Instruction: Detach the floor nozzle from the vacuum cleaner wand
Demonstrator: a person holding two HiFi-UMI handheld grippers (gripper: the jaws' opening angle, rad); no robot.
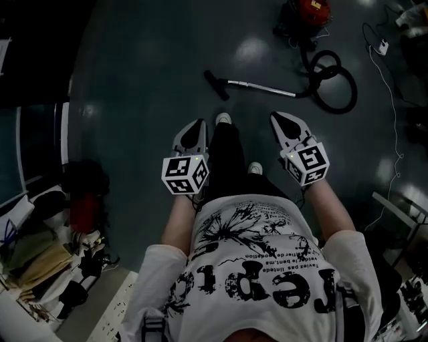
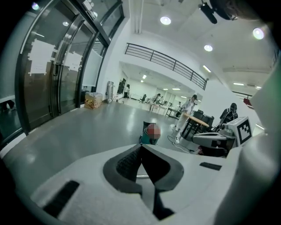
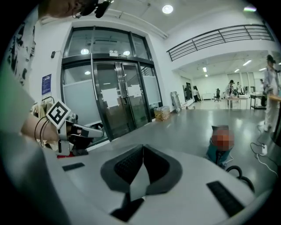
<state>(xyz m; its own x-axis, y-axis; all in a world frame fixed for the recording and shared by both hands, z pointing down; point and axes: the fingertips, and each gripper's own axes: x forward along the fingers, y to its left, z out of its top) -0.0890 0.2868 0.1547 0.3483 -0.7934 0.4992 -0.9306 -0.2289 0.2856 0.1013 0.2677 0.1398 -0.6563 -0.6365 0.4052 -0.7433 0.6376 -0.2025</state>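
You are at the approach step, I judge: nothing of the vacuum is in your hands yet. You hold the left gripper point(image 1: 198, 125) and the right gripper point(image 1: 278, 118) out in front of your body. In each gripper view the jaws are pressed together with nothing between them.

The nozzle point(image 1: 216, 85) lies on the floor point(image 1: 147, 80) ahead of your feet, well apart from both grippers. It sits on the end of the wand point(image 1: 261, 87), which lies flat and runs to the right, toward the looped hose point(image 1: 334, 90) and the red canister point(image 1: 309, 15).

The next move calls for coming nearer and lower, and for spreading both pairs of jaws before you arrive. One gripper should take the wand near the joint and the other the nozzle neck. The left probably suits the nozzle, since it lies on that side. The wand looks like smooth metal and may roll, so pull straight along it. Whether the joint has a release button, I cannot see from here.

About writing: your shirt point(image 1: 254, 267) has a large black print, but it is upside down in the head view and I cannot read it with certainty. The cube point(image 1: 185, 174) shows only square markers. A blue notice point(image 3: 46, 83) beside the glass doors point(image 3: 114, 96) is too small to read. No brand shows on the vacuum.
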